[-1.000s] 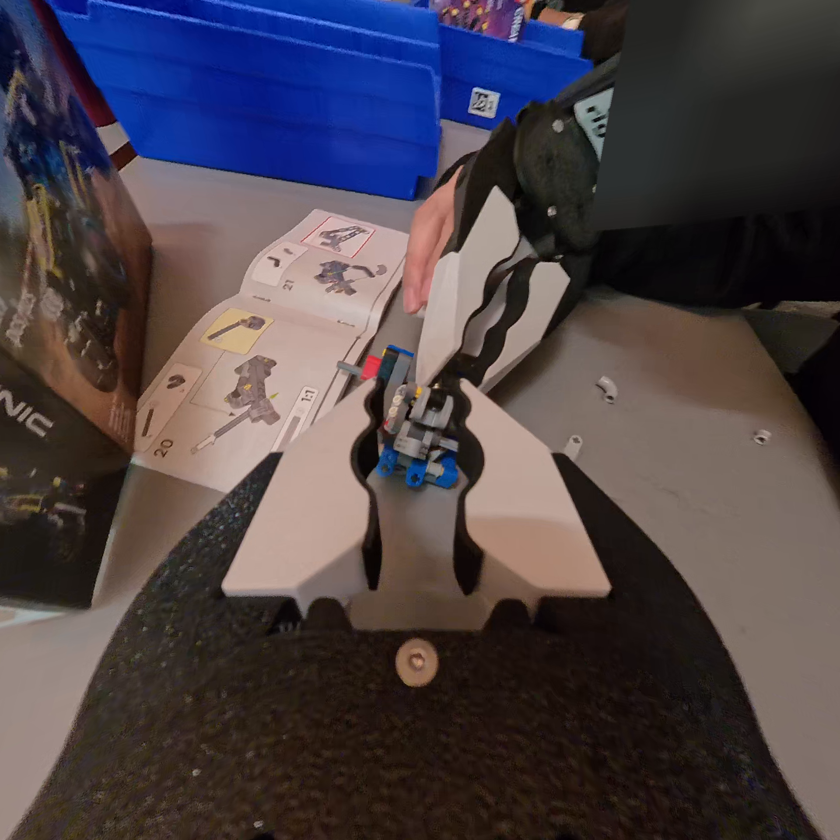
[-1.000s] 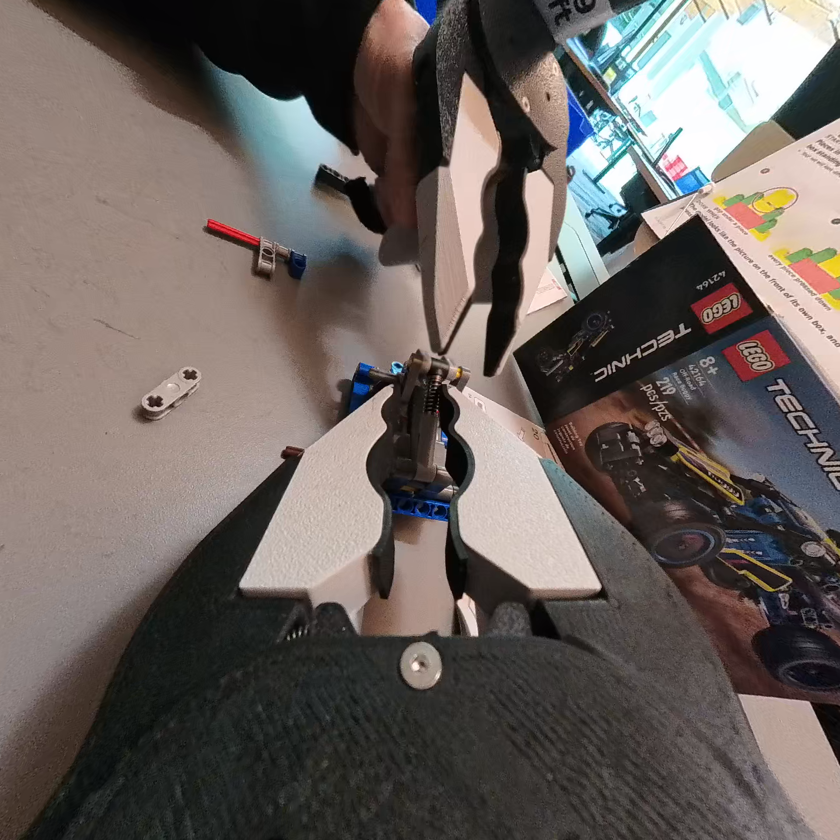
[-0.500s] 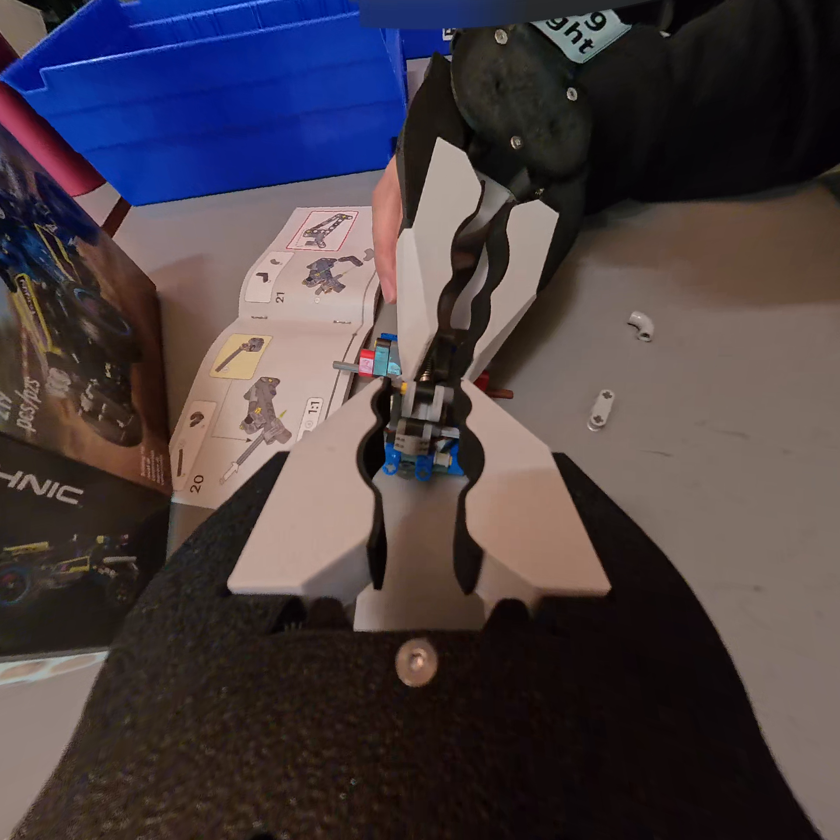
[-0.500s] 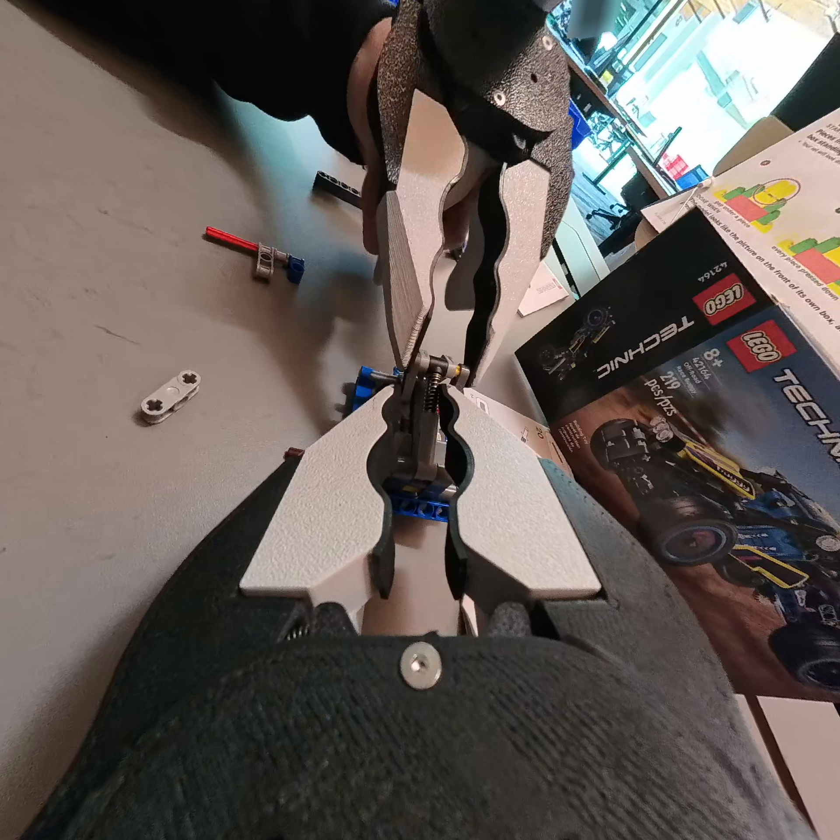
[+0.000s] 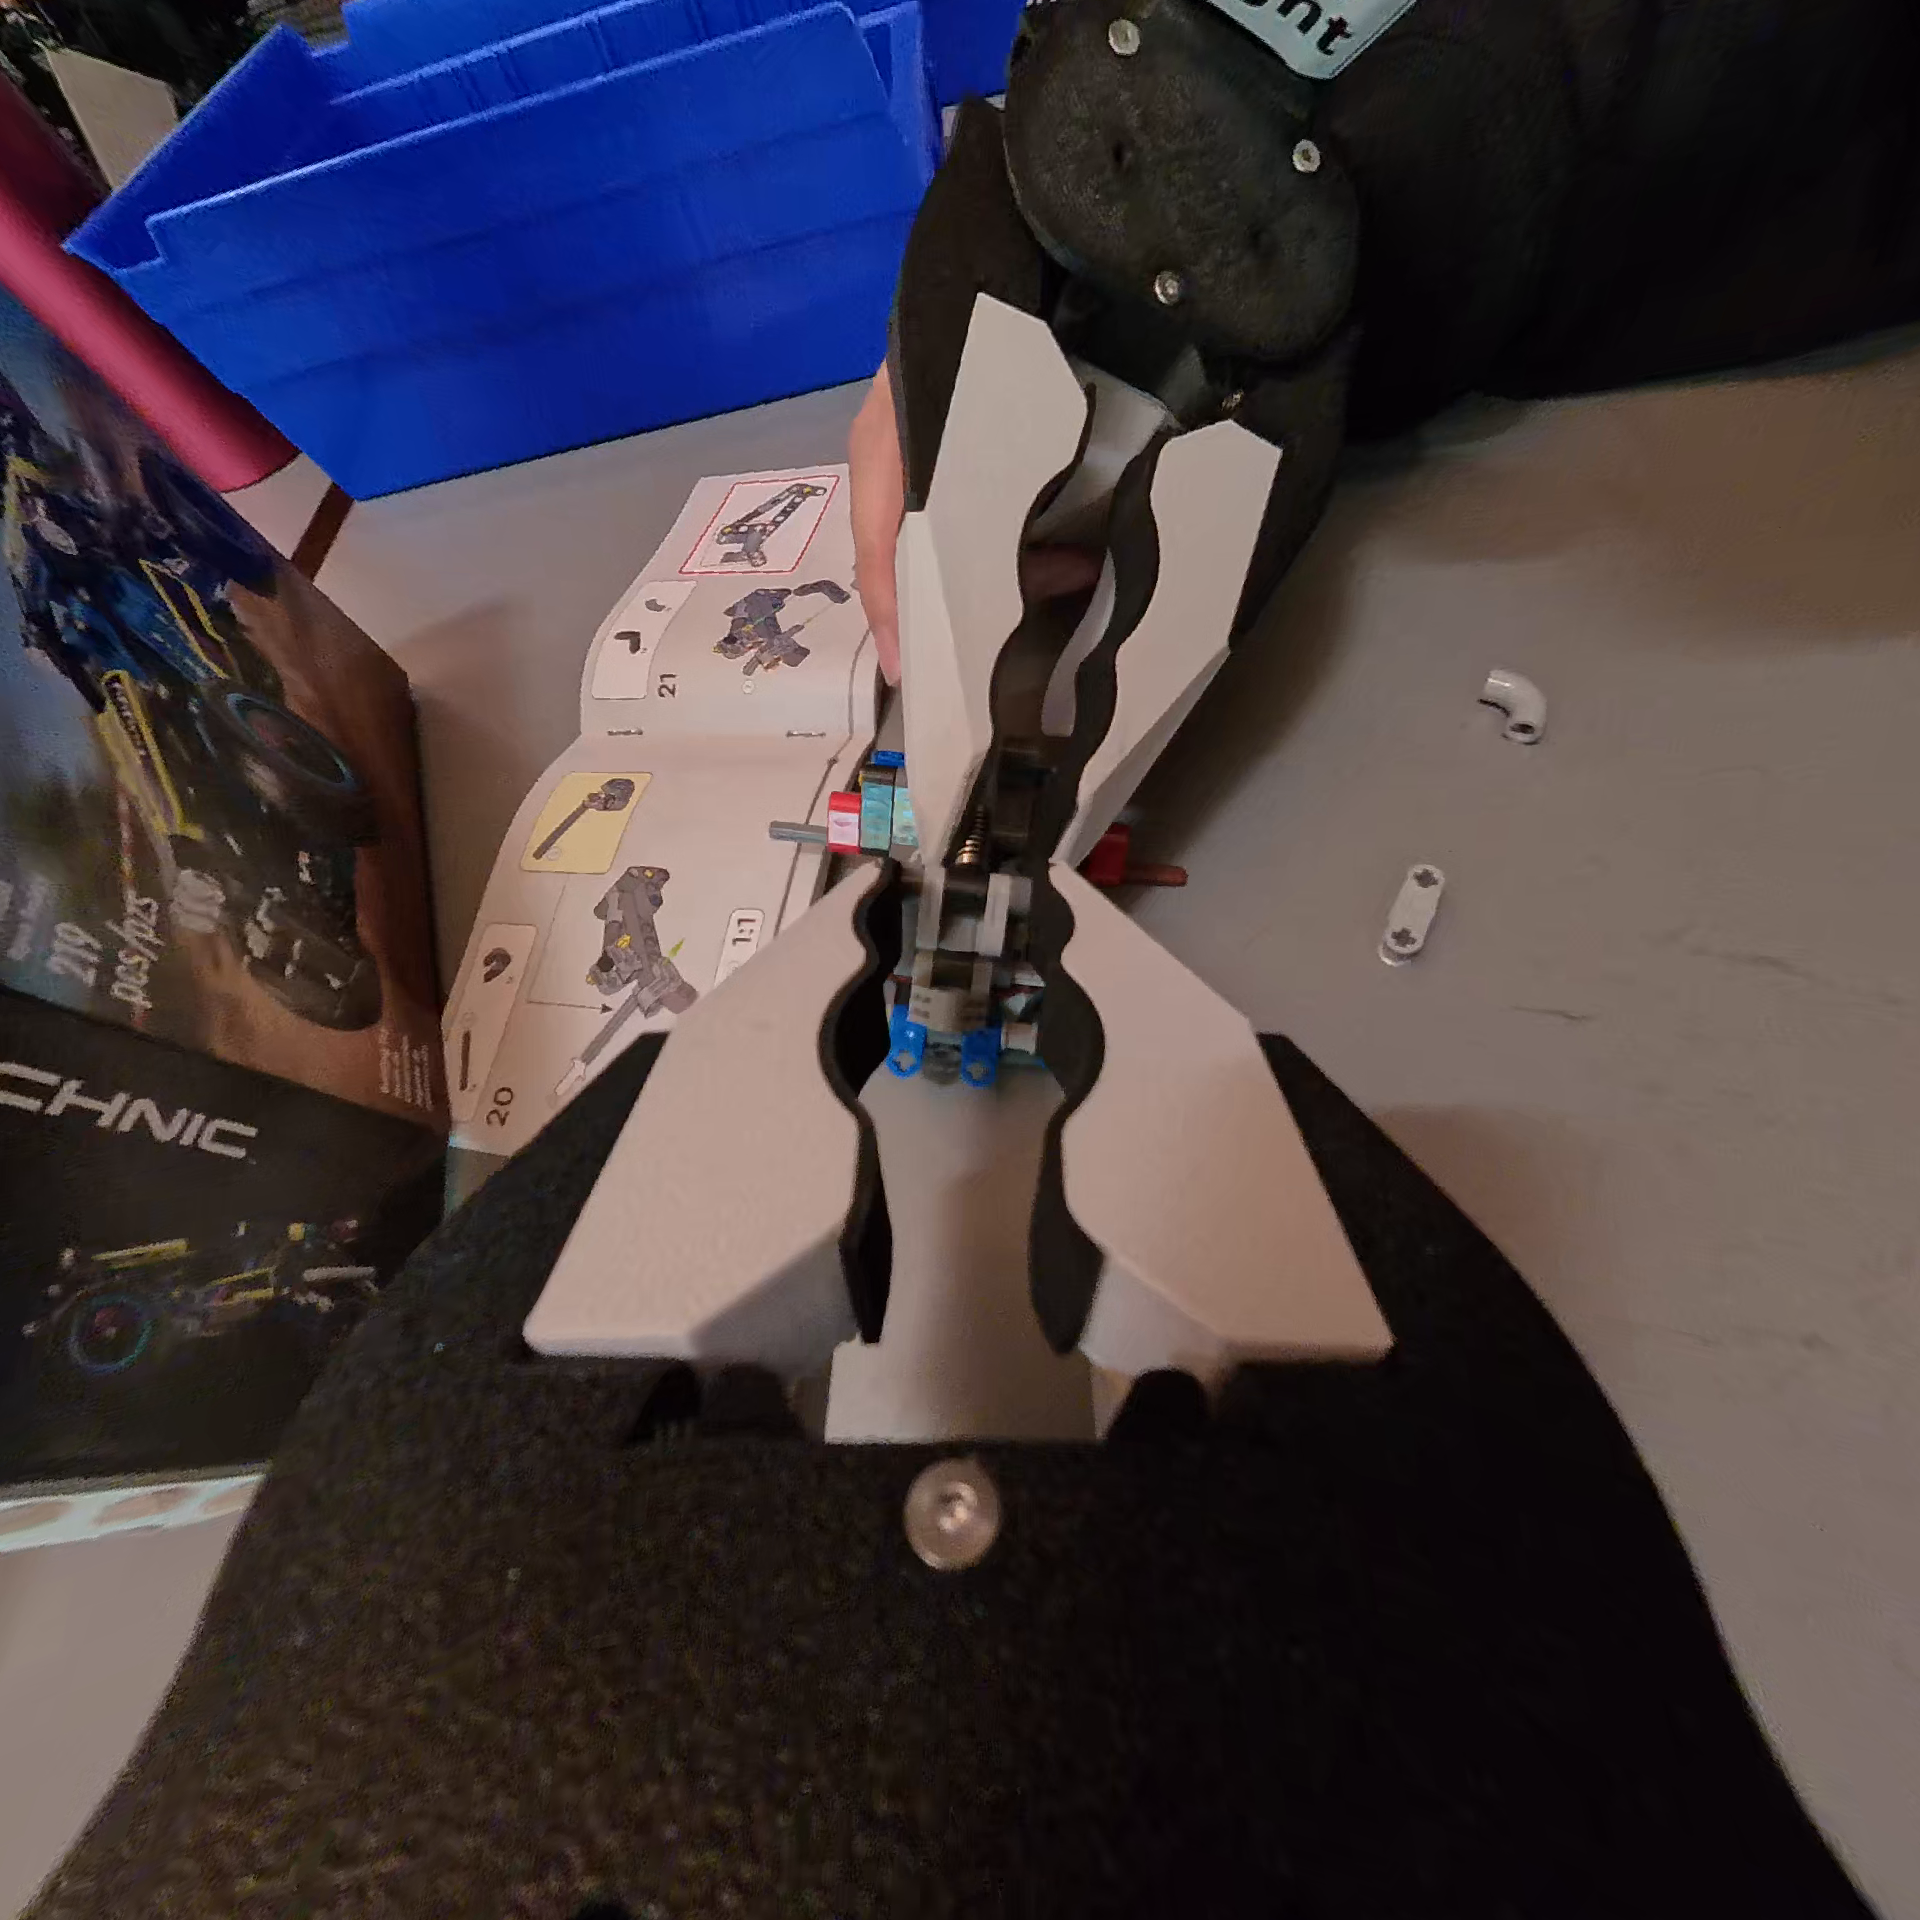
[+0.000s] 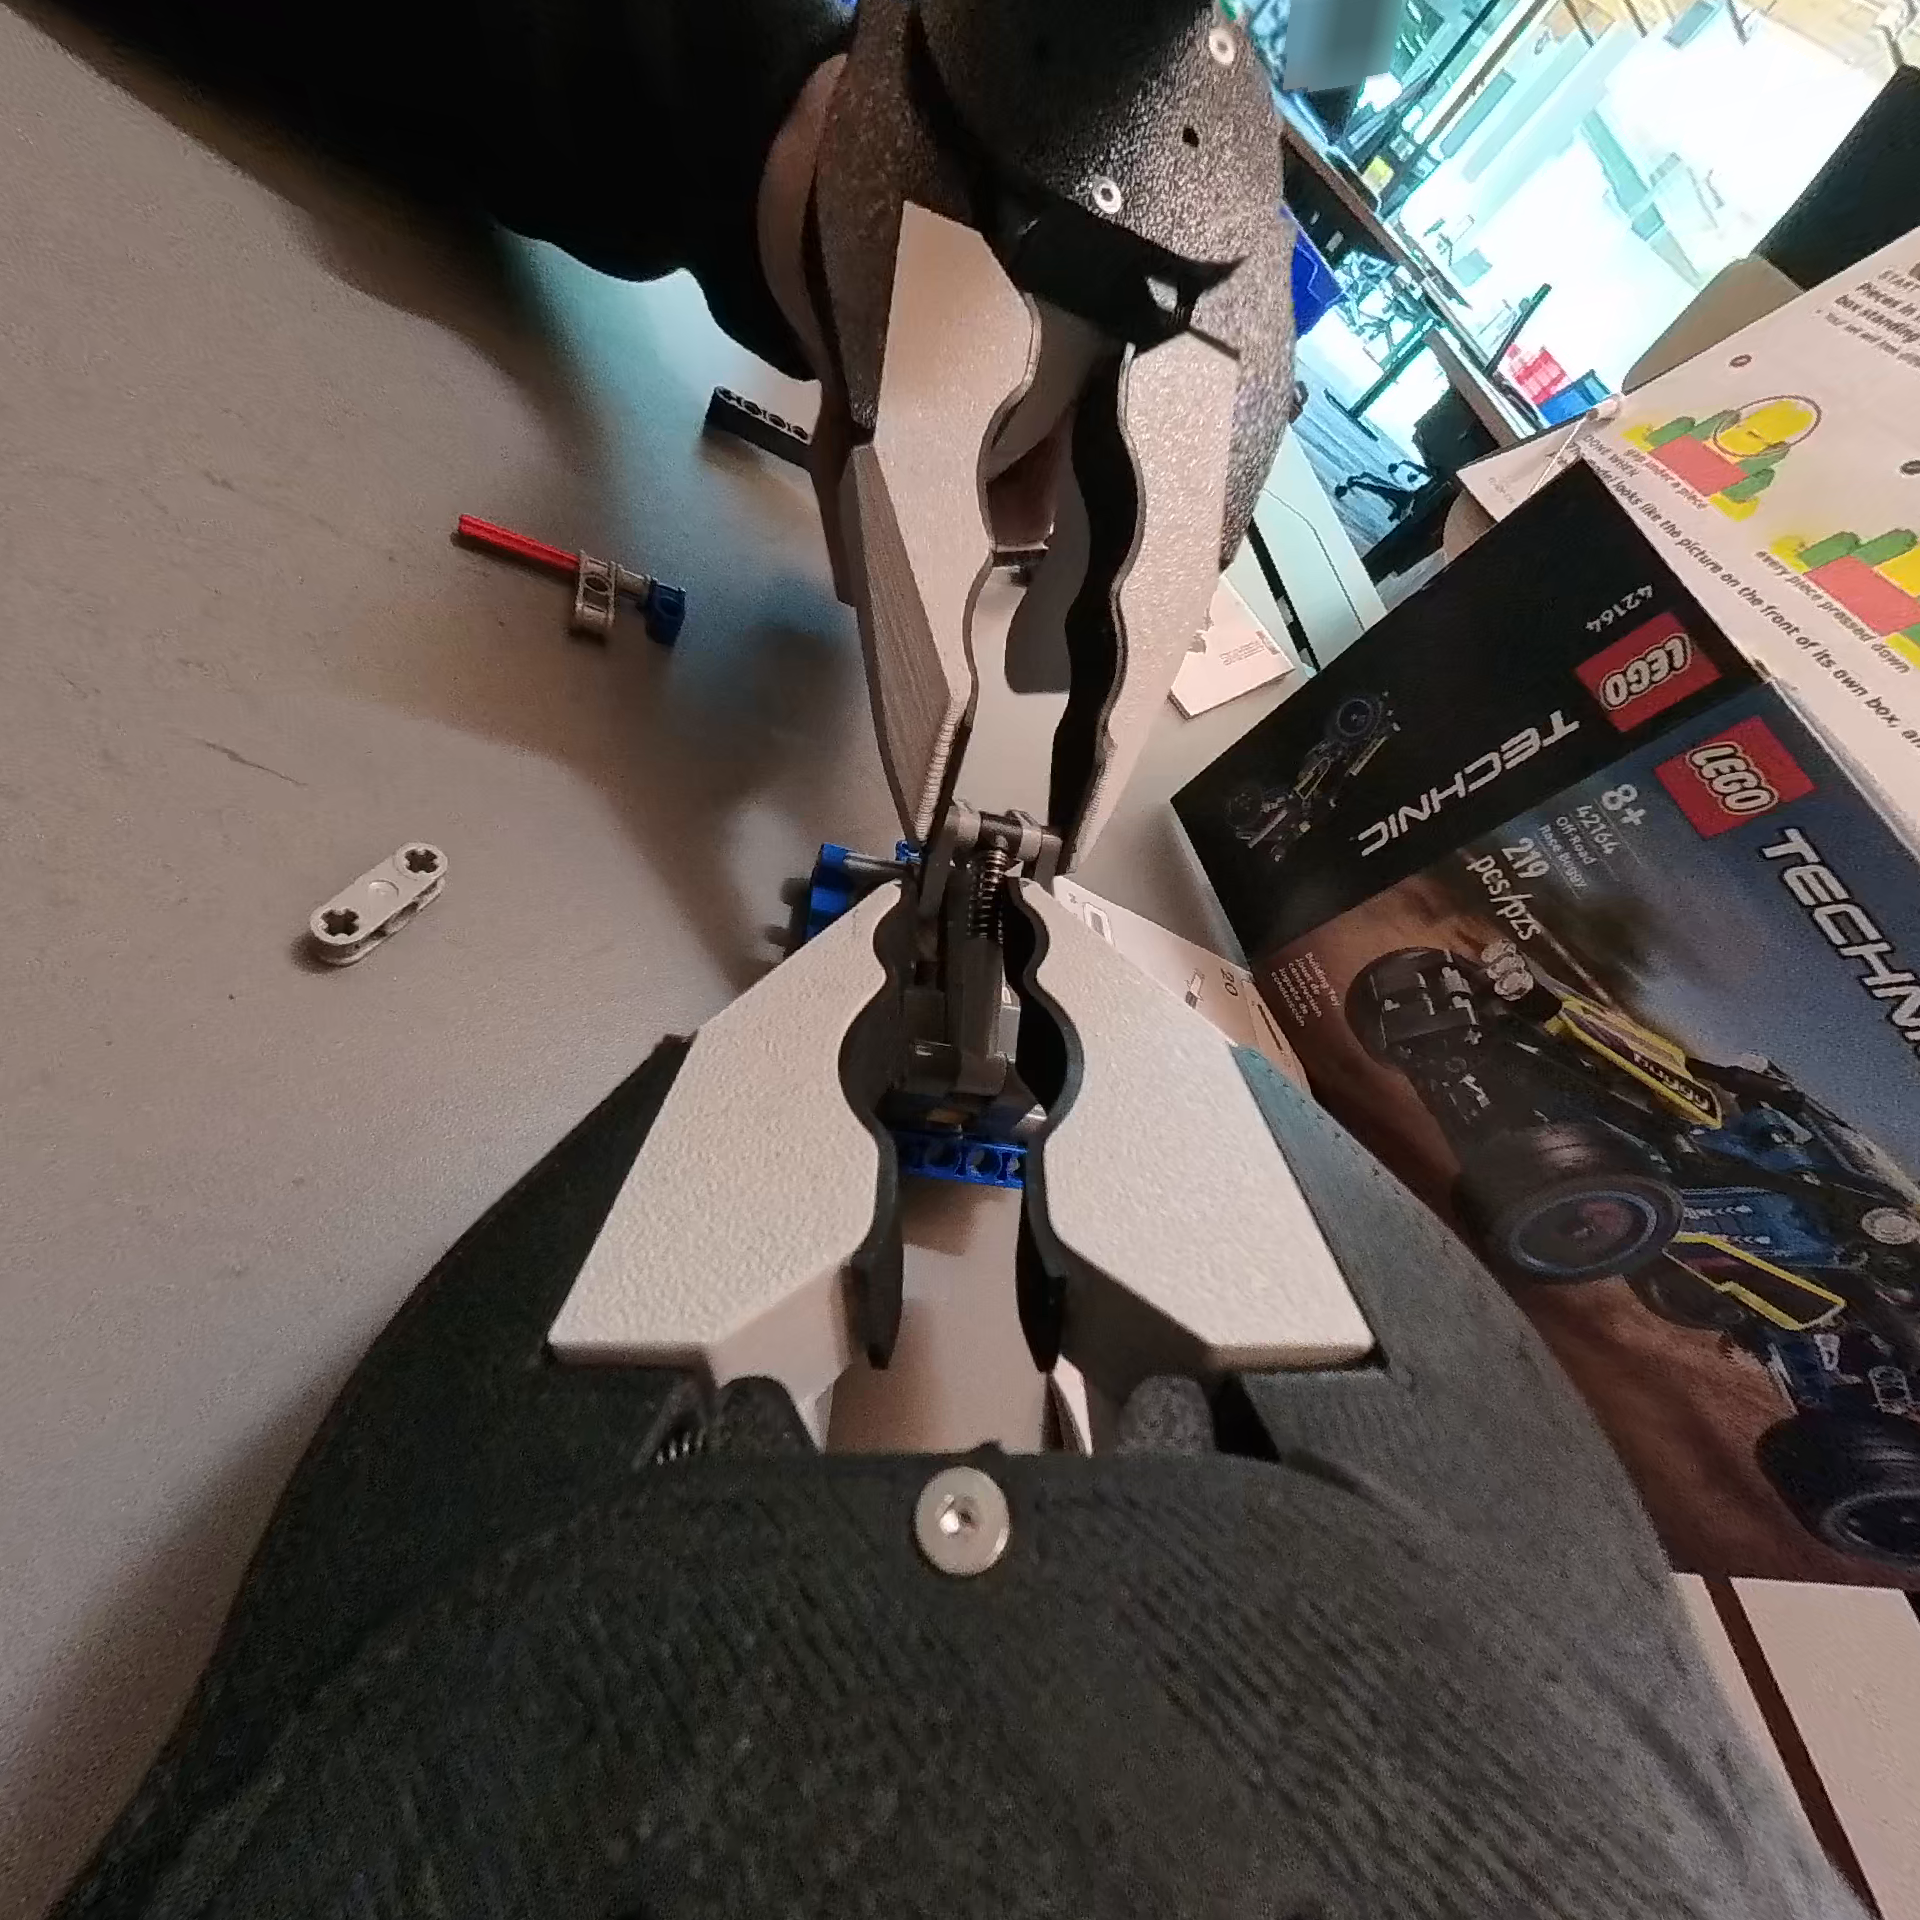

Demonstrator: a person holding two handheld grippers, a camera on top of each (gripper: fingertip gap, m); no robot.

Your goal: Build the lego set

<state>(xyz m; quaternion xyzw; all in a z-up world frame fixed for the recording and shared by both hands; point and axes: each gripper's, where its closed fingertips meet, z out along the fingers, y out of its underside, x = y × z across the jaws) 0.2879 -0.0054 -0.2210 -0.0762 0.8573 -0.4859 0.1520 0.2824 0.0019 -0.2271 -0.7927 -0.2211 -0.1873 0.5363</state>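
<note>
Printed toy box (image 6: 1621,935) — beside both grippers' brick assembly (image 6: 971,997).

The left gripper (image 5: 961,914) closes its grey fingers (image 5: 748,1049) around a small grey-and-blue toy-brick assembly with a spring (image 5: 961,977) — the right gripper (image 5: 997,821) pinches its far end. Left lies an open instruction booklet (image 5: 634,831), a dark printed box (image 5: 177,935), blue plastic bins (image 5: 520,229) behind; a flat grey two-hole link (image 5: 1413,914) sits right.
</note>
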